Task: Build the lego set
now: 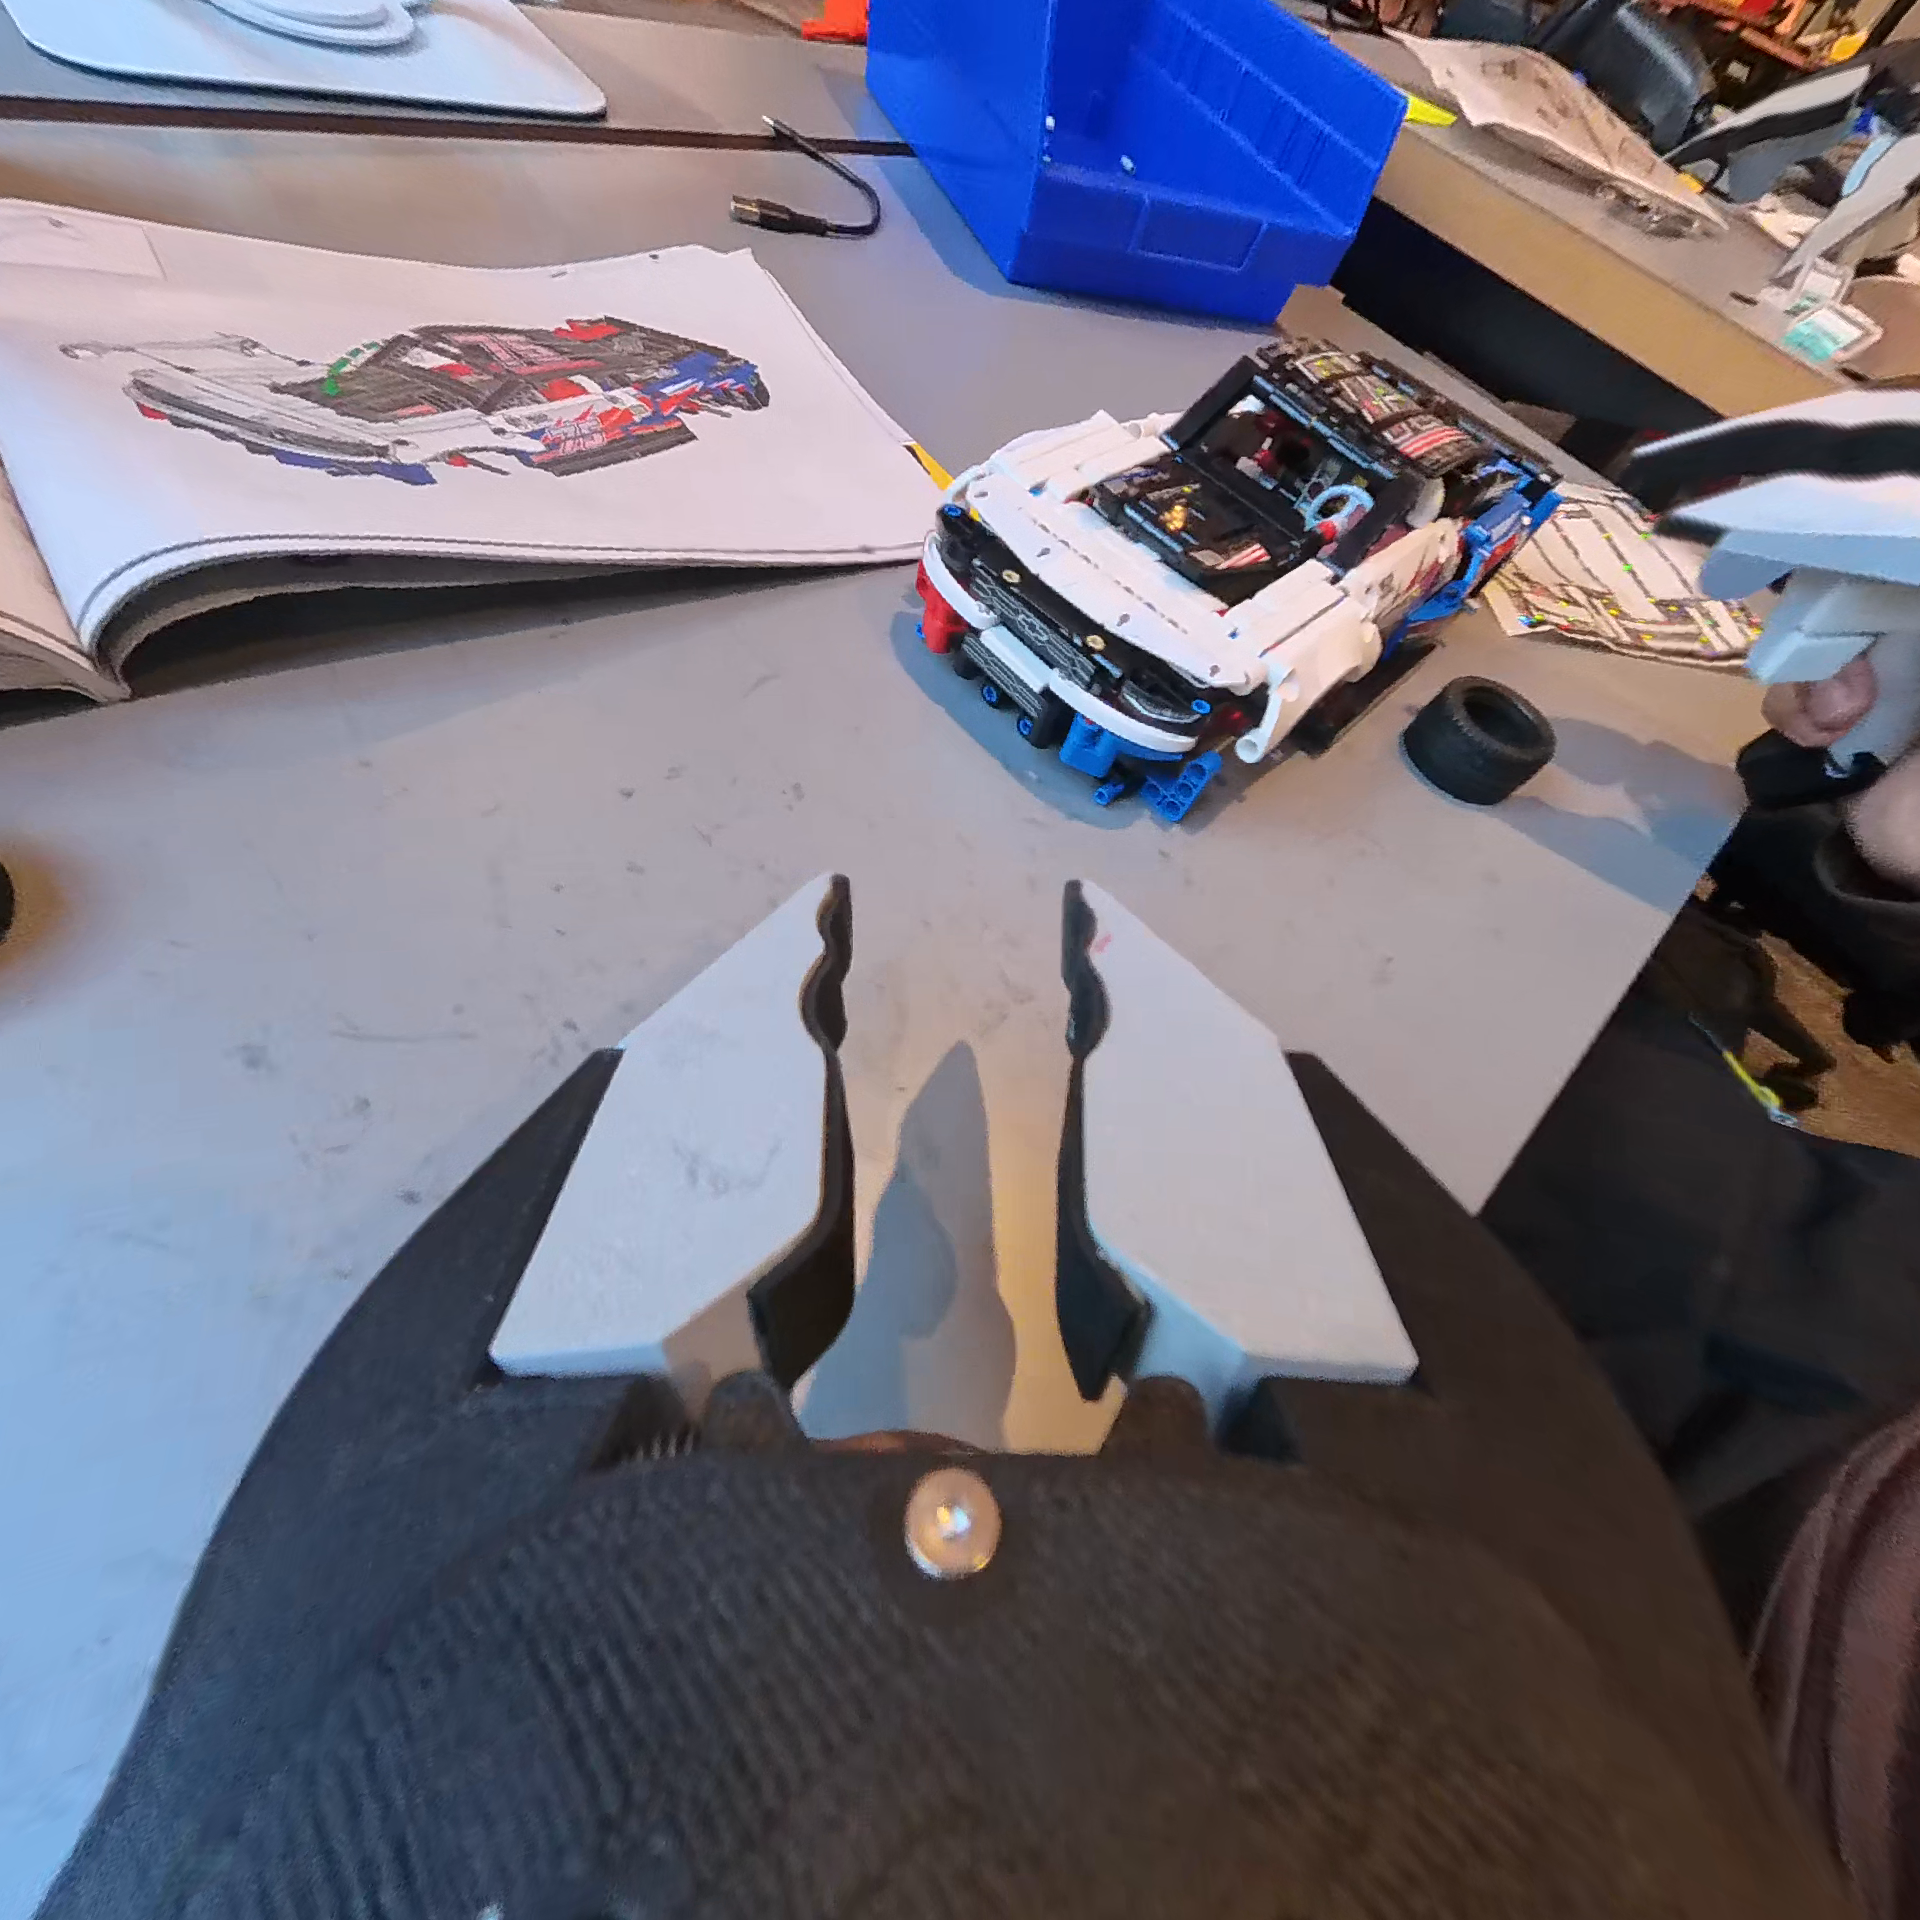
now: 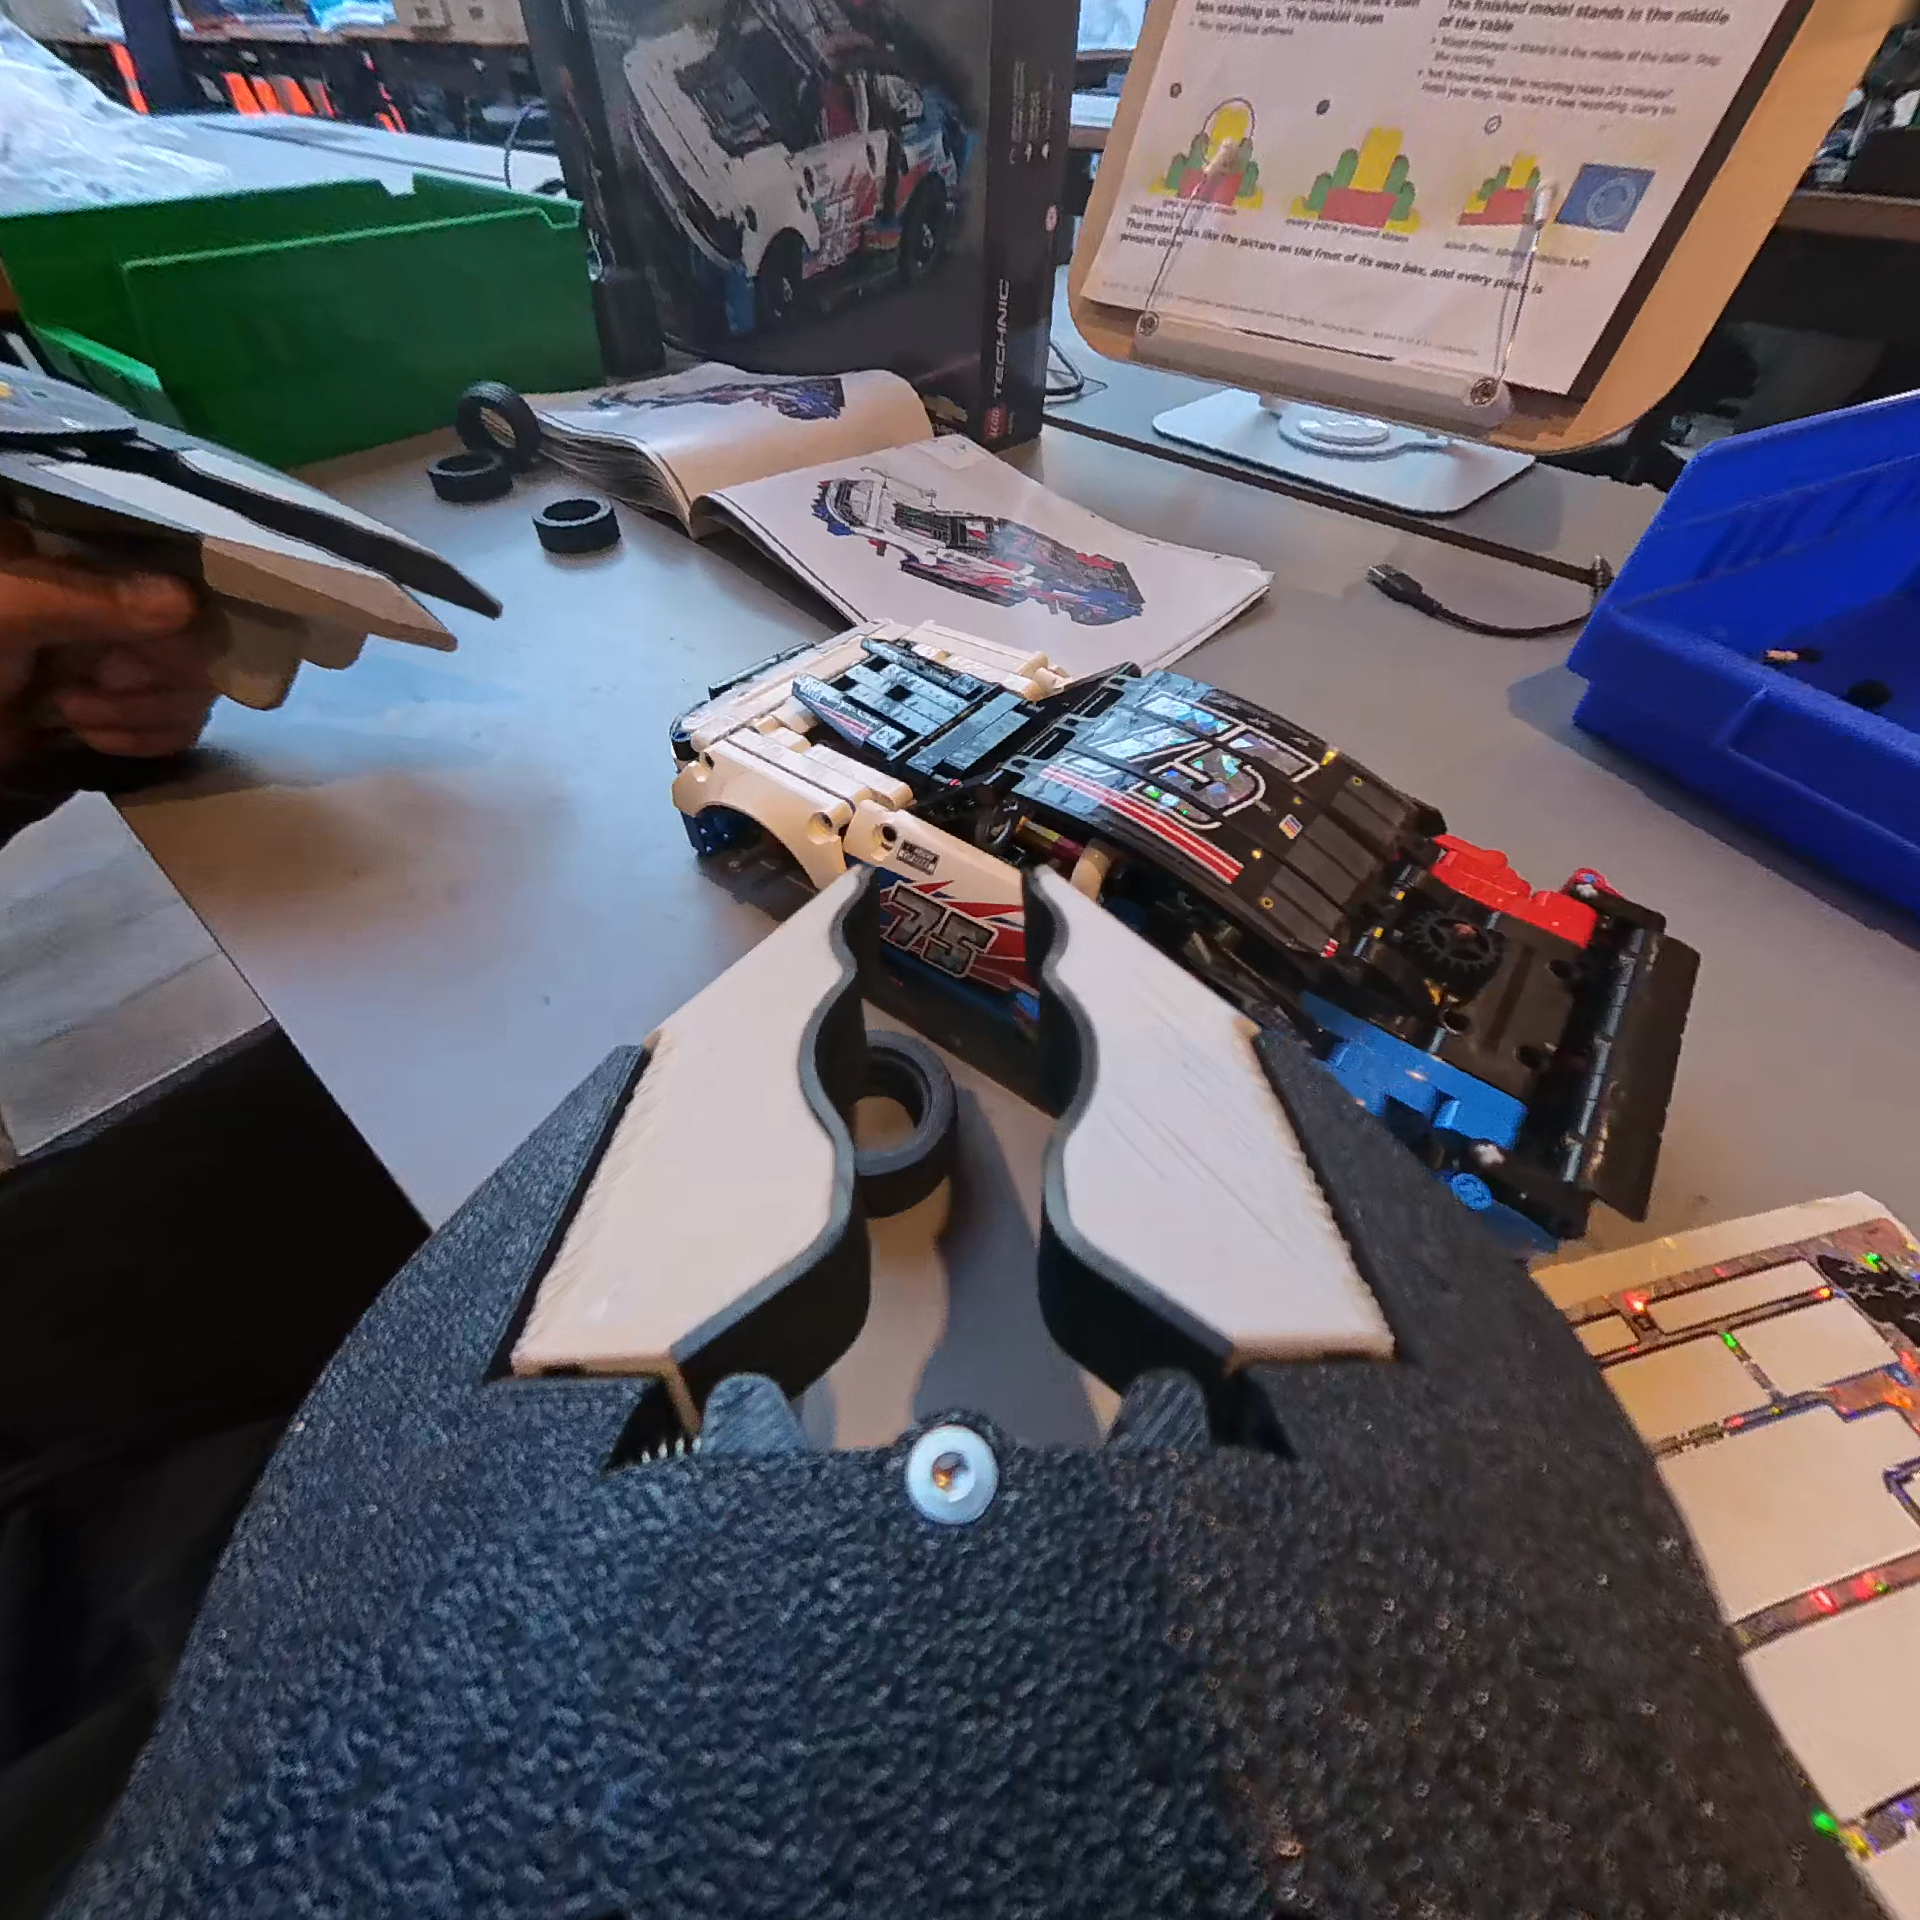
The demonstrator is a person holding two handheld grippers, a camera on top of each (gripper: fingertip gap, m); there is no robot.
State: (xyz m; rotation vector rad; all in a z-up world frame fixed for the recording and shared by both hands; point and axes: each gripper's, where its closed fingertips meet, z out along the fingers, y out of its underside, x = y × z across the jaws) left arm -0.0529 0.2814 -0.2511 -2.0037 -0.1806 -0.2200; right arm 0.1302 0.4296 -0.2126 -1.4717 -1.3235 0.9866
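A white, black, red and blue lego race car without wheels sits on the grey table. A loose black tyre lies beside the car near the table edge. My left gripper is open and empty over bare table, short of the car. My right gripper is open and empty, with the tyre on the table between its fingers, below them. The right gripper also shows at the right edge of the left wrist view. The left gripper shows at the left of the right wrist view.
An open instruction booklet lies behind the car. Three more tyres lie near its far end. A blue bin, a green bin, the set's box, a sticker sheet and a cable surround the work area. Spacing between my two grippers at the tips: around 25 centimetres.
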